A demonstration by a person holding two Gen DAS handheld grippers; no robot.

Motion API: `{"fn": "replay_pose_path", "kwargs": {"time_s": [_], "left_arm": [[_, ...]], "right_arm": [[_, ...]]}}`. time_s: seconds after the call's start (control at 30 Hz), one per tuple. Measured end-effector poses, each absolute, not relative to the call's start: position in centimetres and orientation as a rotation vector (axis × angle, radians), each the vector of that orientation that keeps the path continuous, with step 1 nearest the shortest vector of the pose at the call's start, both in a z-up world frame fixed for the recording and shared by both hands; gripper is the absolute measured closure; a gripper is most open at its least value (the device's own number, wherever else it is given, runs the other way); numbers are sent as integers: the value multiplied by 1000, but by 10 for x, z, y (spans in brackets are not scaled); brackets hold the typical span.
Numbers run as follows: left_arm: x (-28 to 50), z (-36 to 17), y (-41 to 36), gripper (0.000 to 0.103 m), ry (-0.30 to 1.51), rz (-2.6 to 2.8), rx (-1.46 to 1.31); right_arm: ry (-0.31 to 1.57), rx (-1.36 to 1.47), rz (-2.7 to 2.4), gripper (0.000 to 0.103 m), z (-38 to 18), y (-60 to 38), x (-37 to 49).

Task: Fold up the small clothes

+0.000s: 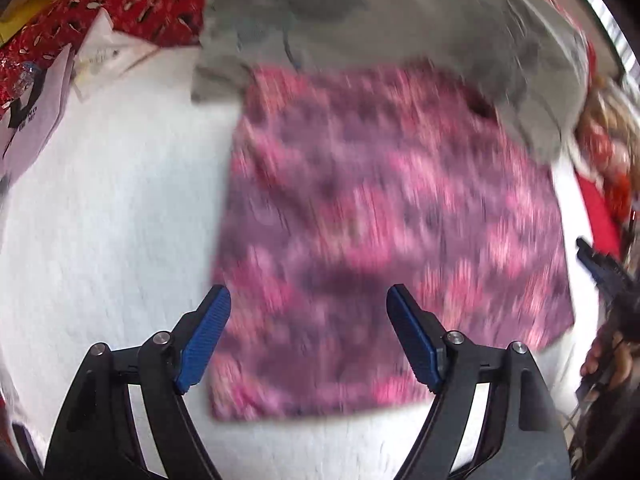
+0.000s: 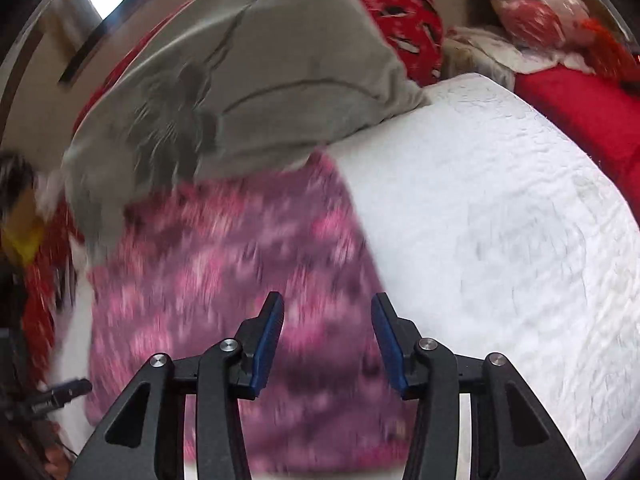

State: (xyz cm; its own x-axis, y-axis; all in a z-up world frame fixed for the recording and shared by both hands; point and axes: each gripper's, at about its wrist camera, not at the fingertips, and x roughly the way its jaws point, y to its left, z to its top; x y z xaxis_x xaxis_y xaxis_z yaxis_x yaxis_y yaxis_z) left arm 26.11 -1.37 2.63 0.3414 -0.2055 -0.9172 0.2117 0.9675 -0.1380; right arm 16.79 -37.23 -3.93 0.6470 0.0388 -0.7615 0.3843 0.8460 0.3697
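Note:
A pink and purple patterned garment (image 1: 380,220) lies flat as a rough rectangle on the white quilted surface (image 1: 112,208). My left gripper (image 1: 308,294) hovers above its near edge, jaws wide apart, nothing between the blue pads. In the right wrist view the same garment (image 2: 224,280) spreads under my right gripper (image 2: 328,300), whose jaws stand partly apart over the cloth's right edge with nothing pinched. Both views are blurred by motion. A grey garment (image 1: 400,20) overlaps the pink one's far edge.
The grey garment (image 2: 248,80) lies bunched at the far side. Red patterned fabric (image 1: 120,4) and white papers (image 1: 40,104) sit at the far left. A red cushion (image 2: 580,120) borders the white surface (image 2: 500,220). The other gripper and a hand (image 1: 608,360) show at the right edge.

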Motion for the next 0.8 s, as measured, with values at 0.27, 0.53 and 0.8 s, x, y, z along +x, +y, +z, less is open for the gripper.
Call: {"fn": "replay_pose_path", "kwargs": {"time_s": [0.27, 0.53, 0.8], "left_arm": [[329, 19, -54, 22, 1194, -315, 16], [370, -26, -63, 20, 1213, -226, 3], [336, 9, -66, 20, 1172, -324, 41]], "right_arm": [[856, 738, -275, 54, -69, -409, 233], [770, 575, -262, 99, -49, -403, 263], [737, 513, -238, 92, -29, -386, 233]]}}
